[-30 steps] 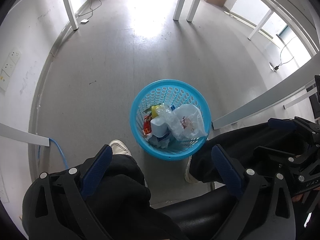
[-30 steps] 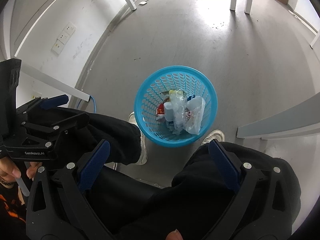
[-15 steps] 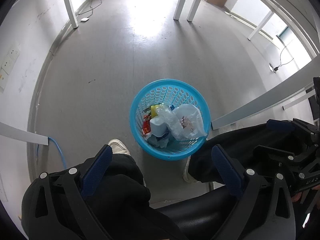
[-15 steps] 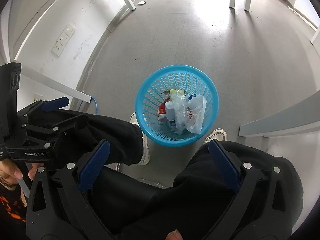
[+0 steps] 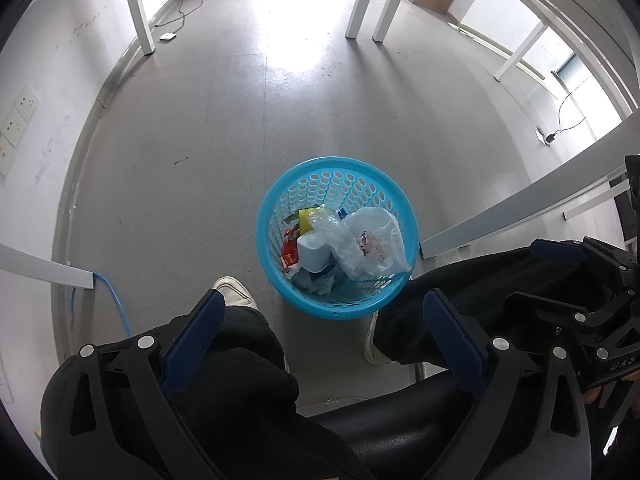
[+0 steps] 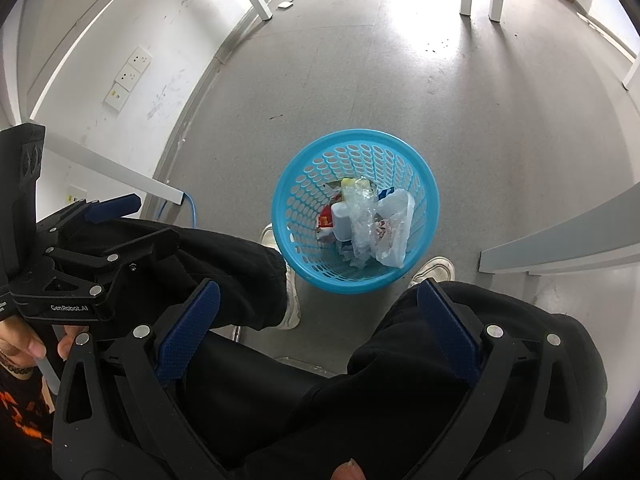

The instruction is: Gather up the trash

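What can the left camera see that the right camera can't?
Only the left wrist view shows the charger plugged in by the window wall. Only the right wrist view shows a hand gripping the left gripper's handle. Both show the blue basket full of trash, the clear plastic bag and the white shoes.

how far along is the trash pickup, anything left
Done: the blue basket already holds a plastic bag, a white cup and wrappers. In hand: nothing; the left gripper and right gripper are both open and empty. Left: no loose trash shows on the floor.
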Available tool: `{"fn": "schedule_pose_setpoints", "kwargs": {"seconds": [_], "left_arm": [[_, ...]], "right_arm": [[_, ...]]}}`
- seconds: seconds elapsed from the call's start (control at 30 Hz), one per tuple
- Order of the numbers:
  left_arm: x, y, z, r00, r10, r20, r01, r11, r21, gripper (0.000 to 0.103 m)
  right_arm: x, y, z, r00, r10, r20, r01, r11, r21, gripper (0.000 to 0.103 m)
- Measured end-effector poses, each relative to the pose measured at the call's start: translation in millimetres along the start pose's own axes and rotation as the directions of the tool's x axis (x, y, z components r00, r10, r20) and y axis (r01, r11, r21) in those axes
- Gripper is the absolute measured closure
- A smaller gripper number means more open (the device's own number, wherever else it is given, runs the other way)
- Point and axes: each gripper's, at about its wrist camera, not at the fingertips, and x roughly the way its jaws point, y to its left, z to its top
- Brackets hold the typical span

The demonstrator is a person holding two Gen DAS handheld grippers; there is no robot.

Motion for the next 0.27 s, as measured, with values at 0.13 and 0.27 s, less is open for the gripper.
{"fn": "schedule_pose_setpoints", "kwargs": {"seconds": [0.13,0.27], "left_arm": [[1.4,0.6,-0.3,1.000,0.000,-0.010,0.000,1.000,-0.010,0.006],[0.8,1.0,0.4,1.000,-0.002,-0.013,0.002,1.000,-0.011,0.006]], "right_arm": [[0.5,0.4,-0.2,1.000,0.000,-0.001,0.000,1.000,0.000,0.008],[0.5,0.2,-0.2,1.000,0.002,-0.001,-0.002,1.000,0.001,0.008]]}}
